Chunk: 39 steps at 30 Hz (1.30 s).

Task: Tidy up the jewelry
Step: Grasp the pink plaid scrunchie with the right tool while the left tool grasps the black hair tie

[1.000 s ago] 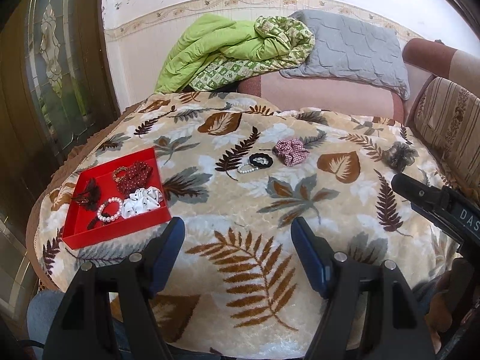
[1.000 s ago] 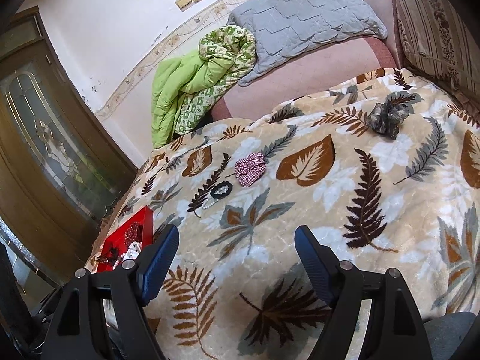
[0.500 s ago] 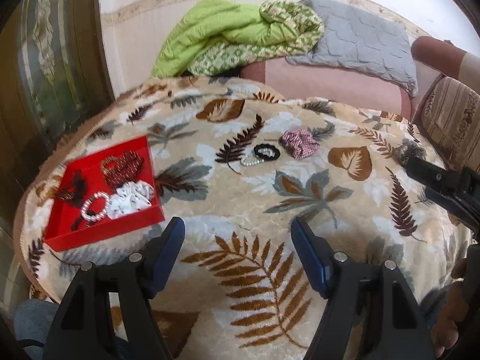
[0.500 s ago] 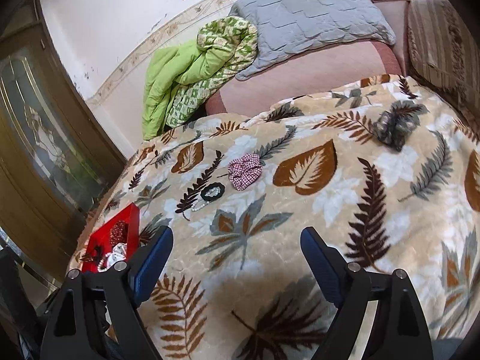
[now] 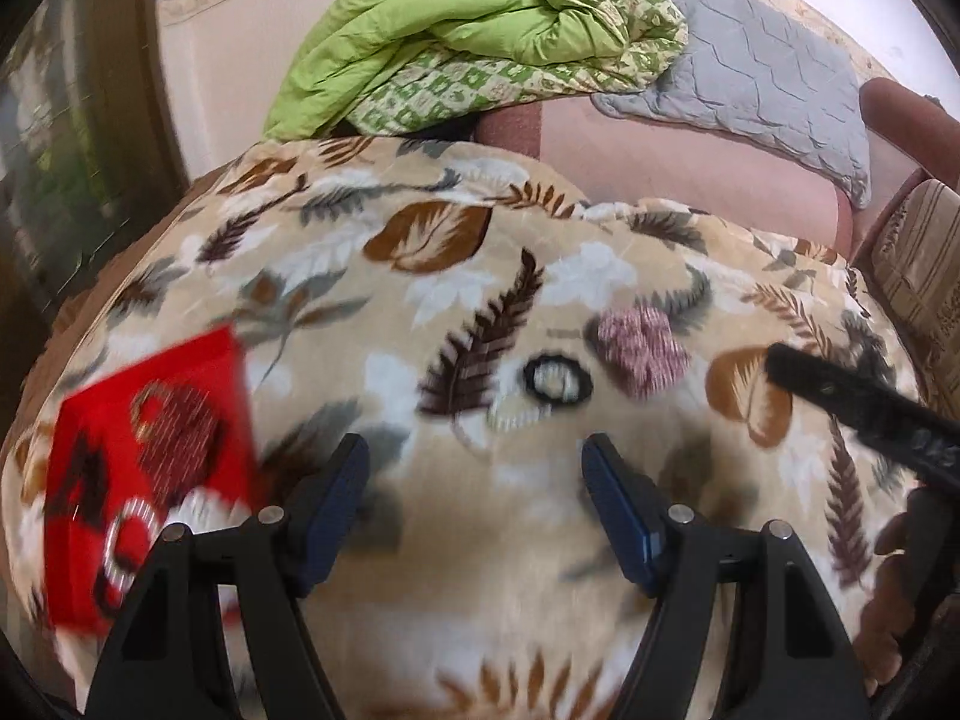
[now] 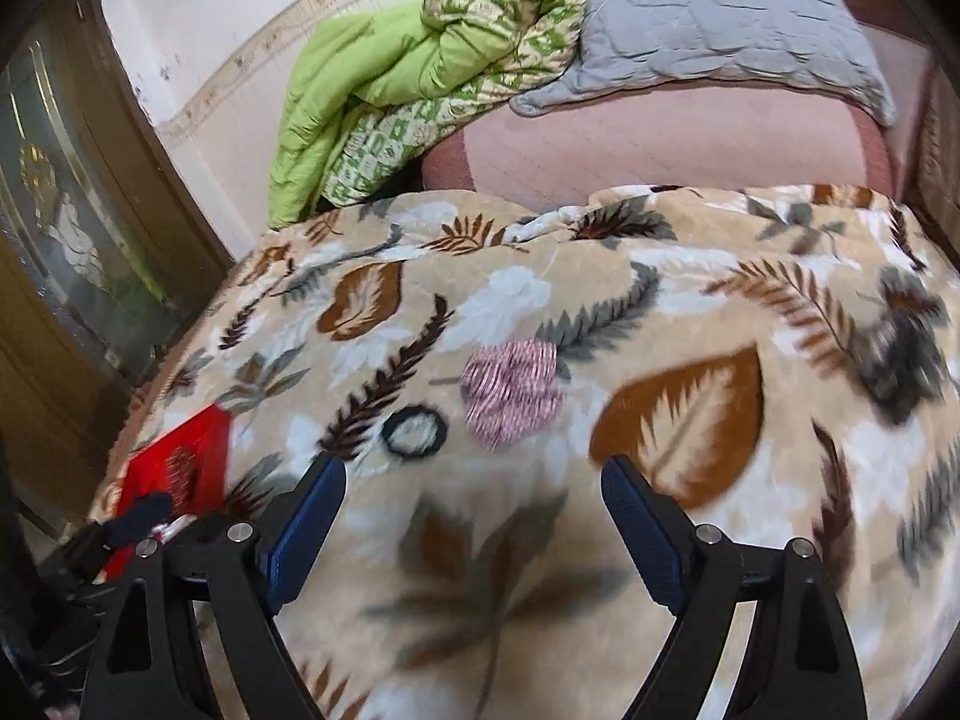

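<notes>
On the leaf-print blanket lie a black hair ring with a pearl bracelet against it, and a pink checked scrunchie. My left gripper hovers open and empty just short of them. The red tray at left holds a dark red beaded piece, a pearl bracelet and other blurred pieces. My right gripper is open and empty, with the black ring and pink scrunchie just ahead. A dark grey scrunchie lies far right.
Behind the blanket are a pink sofa seat, a green quilt and a grey cushion. A wooden glazed door stands at left. The right gripper's finger and a hand show at right in the left wrist view.
Both grippers have moved forward over the blanket toward the loose pieces, which now look larger and closer. The right gripper's jaws stand a little wider than a second ago.
</notes>
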Motion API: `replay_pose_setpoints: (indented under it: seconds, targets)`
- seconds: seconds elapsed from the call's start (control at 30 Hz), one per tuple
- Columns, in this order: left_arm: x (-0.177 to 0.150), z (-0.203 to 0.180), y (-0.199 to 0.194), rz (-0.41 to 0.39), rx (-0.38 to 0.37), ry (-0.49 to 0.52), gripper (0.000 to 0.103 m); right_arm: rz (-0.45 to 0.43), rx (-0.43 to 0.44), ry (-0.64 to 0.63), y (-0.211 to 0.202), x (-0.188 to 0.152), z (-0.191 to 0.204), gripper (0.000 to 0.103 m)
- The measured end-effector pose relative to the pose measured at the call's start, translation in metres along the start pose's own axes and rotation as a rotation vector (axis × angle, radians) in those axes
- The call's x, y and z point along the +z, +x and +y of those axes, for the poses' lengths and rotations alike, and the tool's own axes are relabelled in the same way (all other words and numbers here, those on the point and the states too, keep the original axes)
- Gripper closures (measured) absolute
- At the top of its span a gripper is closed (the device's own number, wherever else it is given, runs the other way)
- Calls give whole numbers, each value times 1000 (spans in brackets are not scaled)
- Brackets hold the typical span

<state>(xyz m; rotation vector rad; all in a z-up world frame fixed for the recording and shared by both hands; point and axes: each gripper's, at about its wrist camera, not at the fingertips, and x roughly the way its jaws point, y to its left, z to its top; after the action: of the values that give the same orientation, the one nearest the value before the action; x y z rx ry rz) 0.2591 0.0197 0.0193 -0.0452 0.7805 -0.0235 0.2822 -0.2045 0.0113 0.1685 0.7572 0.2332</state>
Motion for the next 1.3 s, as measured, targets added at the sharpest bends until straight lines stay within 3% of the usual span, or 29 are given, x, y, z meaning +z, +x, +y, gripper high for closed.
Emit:
replay_pose_setpoints:
  seconds: [0.17, 0.43, 0.47, 0.57, 0.63, 0.67, 0.77, 0.93, 1.0, 1.07, 1.17, 1.2, 1.3]
  targets:
    - [25, -4, 58, 15, -35, 20, 31, 39, -25, -10, 64, 24, -16, 13]
    - [6, 10, 112, 119, -53, -16, 31, 111, -90, -70, 133, 24, -15, 13]
    - [5, 11, 115, 125, -52, -18, 31, 118, -108, -85, 141, 25, -12, 17]
    - [4, 14, 119, 131, -56, -27, 31, 160, -108, -99, 157, 22, -11, 56]
    - [5, 16, 118, 130, -63, -40, 31, 179, -105, -104, 160, 19, -11, 71]
    - [5, 16, 117, 126, -72, -43, 31, 171, -110, -112, 157, 19, -9, 83]
    - [4, 14, 112, 111, -90, -43, 31, 130, -128, -106, 137, 22, -9, 90]
    - [7, 4, 115, 127, -137, -44, 31, 85, -111, 6, 88, 23, -27, 90]
    - [12, -6, 119, 124, -123, -17, 32, 100, -105, 56, 73, 15, -34, 90]
    - [18, -15, 127, 126, -90, 5, 37, 111, -98, 74, 63, 7, -36, 90]
    - [27, -24, 147, 177, -96, 6, 50, 135, -85, 99, 56, -4, -37, 90]
    - [28, -27, 152, 190, -78, 13, 61, 144, -90, 92, 56, -5, -35, 90]
    - [28, -37, 160, 193, -31, 57, 77, 159, -107, 85, 59, -4, -35, 90]
